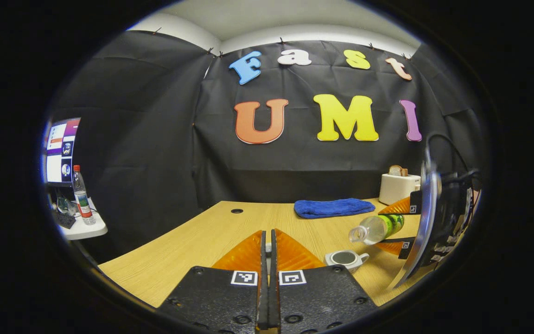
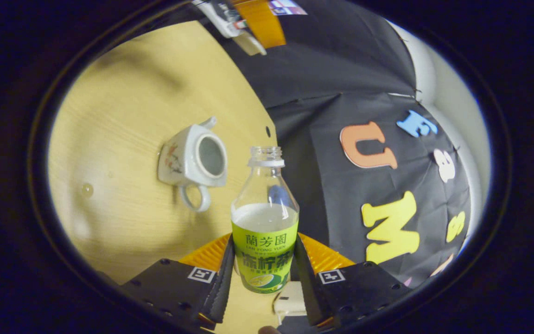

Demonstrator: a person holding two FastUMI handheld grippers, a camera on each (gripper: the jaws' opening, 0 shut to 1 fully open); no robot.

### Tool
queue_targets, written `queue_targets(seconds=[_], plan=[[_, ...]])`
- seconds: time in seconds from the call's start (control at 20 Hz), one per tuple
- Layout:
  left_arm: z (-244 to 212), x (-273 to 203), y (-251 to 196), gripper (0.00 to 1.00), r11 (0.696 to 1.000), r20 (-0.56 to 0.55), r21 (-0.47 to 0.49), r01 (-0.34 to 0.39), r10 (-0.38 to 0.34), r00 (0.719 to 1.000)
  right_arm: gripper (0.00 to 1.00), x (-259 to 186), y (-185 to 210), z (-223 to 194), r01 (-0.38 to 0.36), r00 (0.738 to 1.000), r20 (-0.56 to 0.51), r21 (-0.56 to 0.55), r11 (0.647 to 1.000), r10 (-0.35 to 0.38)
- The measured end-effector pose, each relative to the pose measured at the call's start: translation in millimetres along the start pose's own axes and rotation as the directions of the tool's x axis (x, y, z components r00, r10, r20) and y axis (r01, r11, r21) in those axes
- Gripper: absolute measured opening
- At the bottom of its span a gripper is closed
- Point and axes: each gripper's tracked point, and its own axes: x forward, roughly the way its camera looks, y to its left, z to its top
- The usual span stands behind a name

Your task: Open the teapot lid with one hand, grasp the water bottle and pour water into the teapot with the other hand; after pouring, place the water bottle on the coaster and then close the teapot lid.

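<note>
In the left gripper view, the left gripper [image 1: 268,253] is held above the near part of the wooden table [image 1: 193,241], its fingers pressed almost together with a thin pale sliver seen between them. That sliver may be the teapot lid's knob, though it is too small to tell. Just to the right of the fingers the teapot [image 1: 346,259] stands on the table with its mouth uncovered. Above and to the right of it the water bottle [image 1: 377,228] is held tilted, its open neck pointing down and leftward towards the teapot, carried by the right gripper [image 1: 403,227]. A blue towel [image 1: 332,207] and a toaster [image 1: 397,186] lie farther back.

In the right gripper view, the right gripper [image 2: 263,273] is clamped on the water bottle [image 2: 265,218], both fingers pressed on its labelled lower body. The cap is off and liquid fills roughly the lower half. The teapot [image 2: 193,160] is seen beyond and beside the bottle's neck, its mouth open, not yet directly under the neck.

The step in hand is judged to be the approach to pouring. Next, the neck should be brought over the teapot's mouth and tipped further, gently, so that nothing is spilled on the table.
</note>
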Motion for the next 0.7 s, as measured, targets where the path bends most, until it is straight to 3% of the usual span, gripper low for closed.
queue_targets(seconds=[0.15,0.25,0.4,0.6,0.65,0.7], plan=[[3,4,-21,0.03,0.999,-0.008,0.021,0.031,-0.03,1.0,0.66,1,-27,-2,0.034,0.999,0.03,0.259,0.965,-0.044],[6,7,-32,0.03,0.998,-0.007,0.036,0.052,-0.052,0.999,0.66,3,-48,-10,0.058,0.996,0.038,0.443,0.894,-0.084],[12,8,-47,0.03,0.996,-0.002,0.053,0.07,-0.07,0.998,0.65,14,-68,-25,0.042,0.993,0.052,0.693,0.72,-0.107],[6,10,-52,0.03,0.997,-0.036,0.026,0.066,-0.065,0.997,0.66,39,-92,-38,-0.018,0.992,0.07,0.907,0.421,-0.109],[6,9,-52,0.03,0.998,-0.036,0.028,0.064,-0.063,0.997,0.65,48,-97,-41,-0.025,0.992,0.069,0.927,0.373,-0.105],[7,8,-52,0.03,0.998,-0.036,0.032,0.062,-0.061,0.998,0.65,59,-94,-46,-0.031,0.993,0.068,0.936,0.349,-0.093]])
